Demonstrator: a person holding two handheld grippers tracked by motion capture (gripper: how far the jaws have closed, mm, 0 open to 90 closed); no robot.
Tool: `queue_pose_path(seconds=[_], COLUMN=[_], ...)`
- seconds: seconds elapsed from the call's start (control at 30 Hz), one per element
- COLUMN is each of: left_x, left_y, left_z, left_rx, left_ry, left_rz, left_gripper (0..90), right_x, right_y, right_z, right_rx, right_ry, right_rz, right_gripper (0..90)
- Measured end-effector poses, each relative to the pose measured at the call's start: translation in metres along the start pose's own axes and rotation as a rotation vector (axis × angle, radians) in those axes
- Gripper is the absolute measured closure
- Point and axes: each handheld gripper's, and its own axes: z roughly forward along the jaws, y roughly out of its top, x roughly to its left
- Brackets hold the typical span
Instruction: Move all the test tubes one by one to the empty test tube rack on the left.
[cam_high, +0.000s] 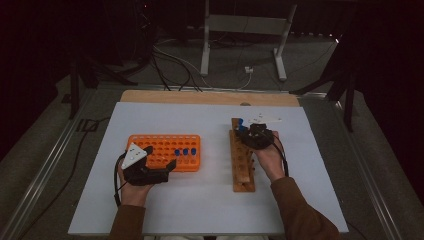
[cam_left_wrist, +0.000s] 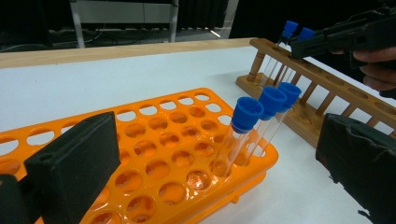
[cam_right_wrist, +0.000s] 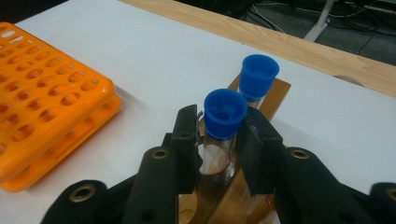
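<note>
On the left of the table, the left gripper (cam_high: 159, 165) rests at the near edge of the orange rack (cam_high: 150, 146), and its jaws are spread wide with nothing between them. In the left gripper view, three blue-capped tubes (cam_left_wrist: 261, 122) stand side by side in one end of this rack. To the right stands the wooden rack (cam_high: 242, 165), placed lengthwise on the white table (cam_high: 210, 210). At its far end the right gripper (cam_right_wrist: 219, 140) pinches a capped tube (cam_right_wrist: 224, 116) just below its blue cap, while the tube is standing in a hole of the wooden rack. A second capped tube (cam_right_wrist: 258, 74) stands just behind it.
</note>
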Motion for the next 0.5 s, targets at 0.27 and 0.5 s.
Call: queue_pose_path(seconds=[0.27,0.5], left_x=[0.0,-0.001], left_y=[0.0,0.0], left_z=[0.0,0.001], left_rx=[0.004,0.005], left_ry=[-0.001,-0.002], left_rz=[0.001,0.004], left_gripper=[0.7,0.7], right_x=[0.003,0.004], right_y=[0.0,0.001], right_z=[0.001,-0.009], right_rx=[-0.006,-0.038], right_ry=[-0.006,0.0], right_rz=[-0.007,-0.009], right_gripper=[76.3,76.4])
